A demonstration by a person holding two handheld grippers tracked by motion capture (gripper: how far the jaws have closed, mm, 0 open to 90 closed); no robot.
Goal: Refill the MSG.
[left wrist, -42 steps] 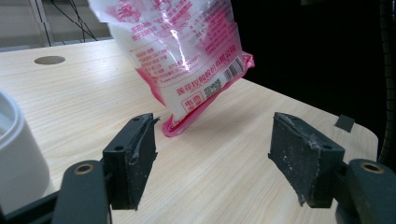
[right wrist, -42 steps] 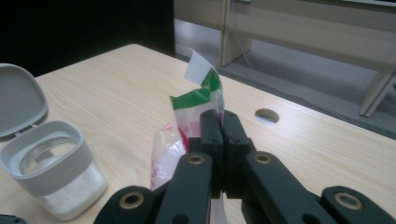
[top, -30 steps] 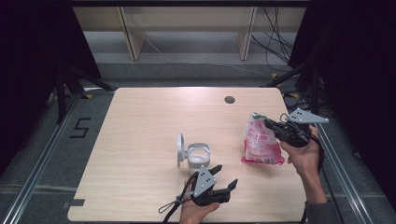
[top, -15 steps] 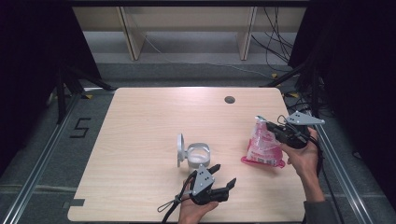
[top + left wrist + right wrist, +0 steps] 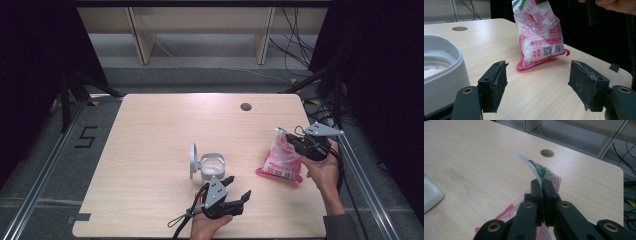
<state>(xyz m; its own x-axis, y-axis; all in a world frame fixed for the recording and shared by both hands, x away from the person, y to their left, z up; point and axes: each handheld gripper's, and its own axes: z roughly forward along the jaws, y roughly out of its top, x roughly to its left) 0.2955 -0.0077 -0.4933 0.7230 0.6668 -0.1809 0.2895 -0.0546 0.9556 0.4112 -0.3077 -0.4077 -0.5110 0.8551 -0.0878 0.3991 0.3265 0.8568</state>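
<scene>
We are clamping the right tool (image 5: 296,141) fully closed on the top edge of the pink-and-white plastic bag (image 5: 281,159), whose bottom is resting on the light wood tabletop (image 5: 150,130) near its right edge. We are holding the left tool (image 5: 235,190) wide open and empty beside the white container (image 5: 212,165). Grey floor and dark curtains are surrounding the tabletop.

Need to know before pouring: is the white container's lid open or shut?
Open. The lid stands upright at the left side of the white container, and the container's inside shows from above.
</scene>
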